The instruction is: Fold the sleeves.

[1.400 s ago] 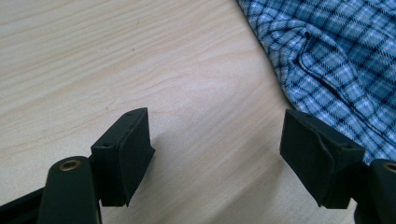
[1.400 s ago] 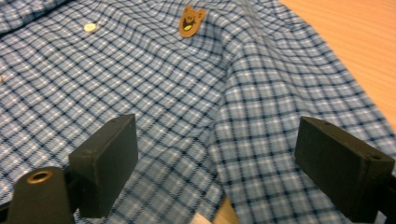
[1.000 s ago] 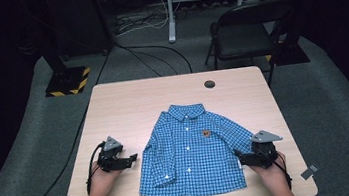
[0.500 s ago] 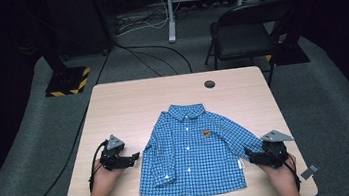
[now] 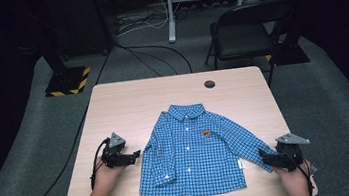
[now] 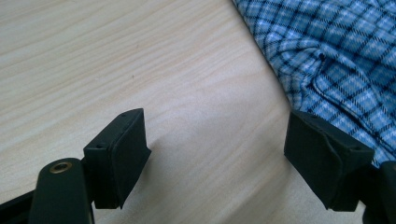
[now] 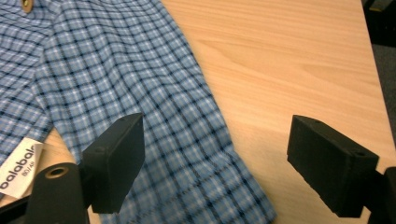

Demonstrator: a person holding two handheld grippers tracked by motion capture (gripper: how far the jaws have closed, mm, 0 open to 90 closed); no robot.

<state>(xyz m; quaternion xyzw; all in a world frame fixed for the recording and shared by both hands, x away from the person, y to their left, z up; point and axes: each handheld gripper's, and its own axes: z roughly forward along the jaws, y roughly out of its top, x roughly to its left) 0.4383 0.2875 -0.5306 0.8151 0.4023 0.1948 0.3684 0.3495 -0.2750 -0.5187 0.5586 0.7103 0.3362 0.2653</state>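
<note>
Both grippers are held open: the left gripper (image 5: pixel 135 155) beside one sleeve, the right gripper (image 5: pixel 265 156), shifted toward the table's (image 5: pixel 128 103) right edge, jaws narrowing slightly, over the other. One shirt (image 5: pixel 194 151) is spread near the front edge.

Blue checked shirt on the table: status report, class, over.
Left gripper open, fingers beside shirt's sleeve. Right gripper open, jaws just closing slightly, sleeve cuff between them, ungripped. Blue checked shirt flat, buttoned. Nothing in the way.
</note>
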